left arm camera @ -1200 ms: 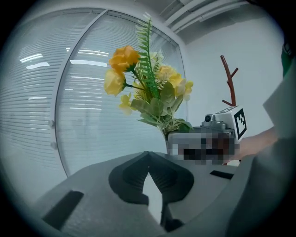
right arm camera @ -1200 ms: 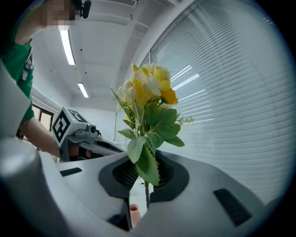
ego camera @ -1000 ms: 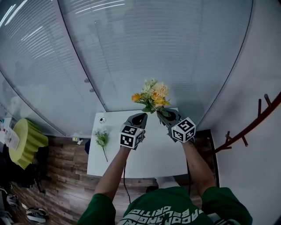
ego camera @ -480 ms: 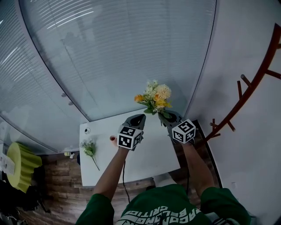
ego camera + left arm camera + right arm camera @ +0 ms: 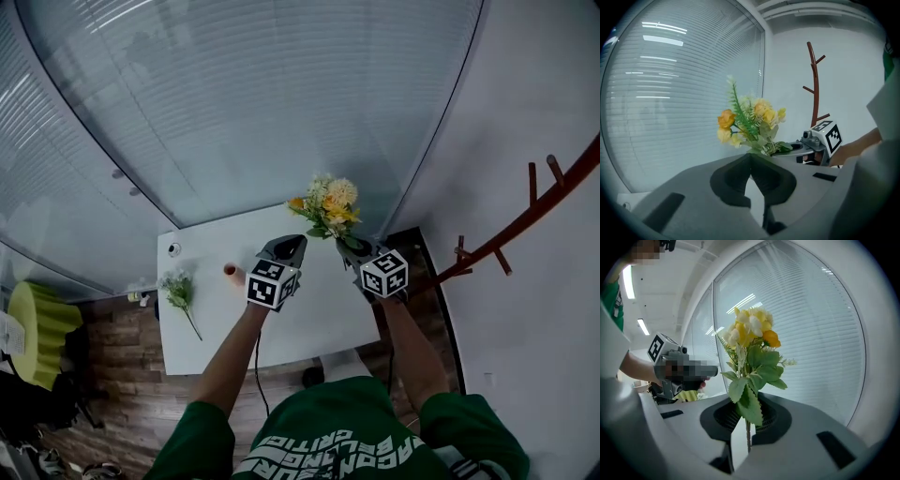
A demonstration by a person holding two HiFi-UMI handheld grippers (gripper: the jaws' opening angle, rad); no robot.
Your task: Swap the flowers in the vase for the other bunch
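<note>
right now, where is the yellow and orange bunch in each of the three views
Head view: the yellow-orange bunch is at centre, just above the right gripper.
Left gripper view: at centre, beyond and above that gripper's own jaws.
Right gripper view: at centre, its stem clamped between the jaws.
Shared landmark: the slatted window blind stands behind the flowers in all three views.

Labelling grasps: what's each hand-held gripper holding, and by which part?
Right hand-held gripper clamps the yellow-and-orange flower bunch by its thin stem, below the leaves. Left hand-held gripper holds nothing.
</note>
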